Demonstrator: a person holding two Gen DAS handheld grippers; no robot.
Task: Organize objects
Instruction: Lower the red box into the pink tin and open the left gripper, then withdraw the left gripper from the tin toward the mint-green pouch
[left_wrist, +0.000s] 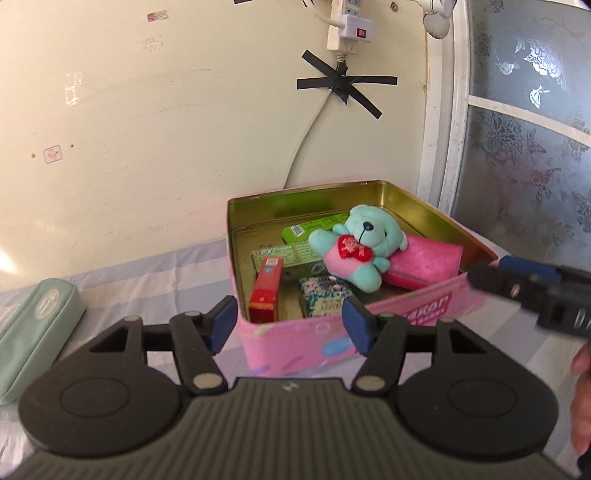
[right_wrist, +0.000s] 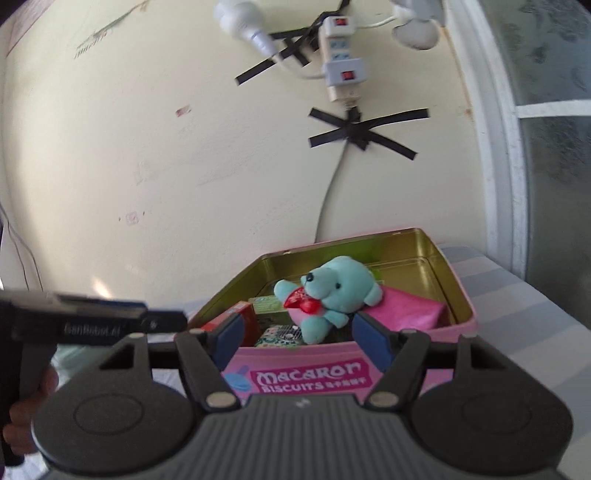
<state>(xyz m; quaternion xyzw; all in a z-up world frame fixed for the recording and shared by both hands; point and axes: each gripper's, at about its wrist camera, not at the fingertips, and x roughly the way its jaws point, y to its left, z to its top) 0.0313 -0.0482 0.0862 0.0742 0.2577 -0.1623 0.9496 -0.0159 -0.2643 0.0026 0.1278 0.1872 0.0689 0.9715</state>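
Both wrist views near, angled down, sharing pink tin (left_wrist: 295, 350)

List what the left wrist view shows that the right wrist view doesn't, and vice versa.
Left wrist only: a mint-green pouch on the striped cloth beside the tin, the green box lying flat at the tin's back, and the patterned window panel.
Right wrist only: the "Macaron Biscuits" lettering on the tin's front, fully readable, and a white plug high on the wall.
Both: the open pink tin, the teal teddy bear, pink wallet, red box, and both grippers empty with jaws apart.
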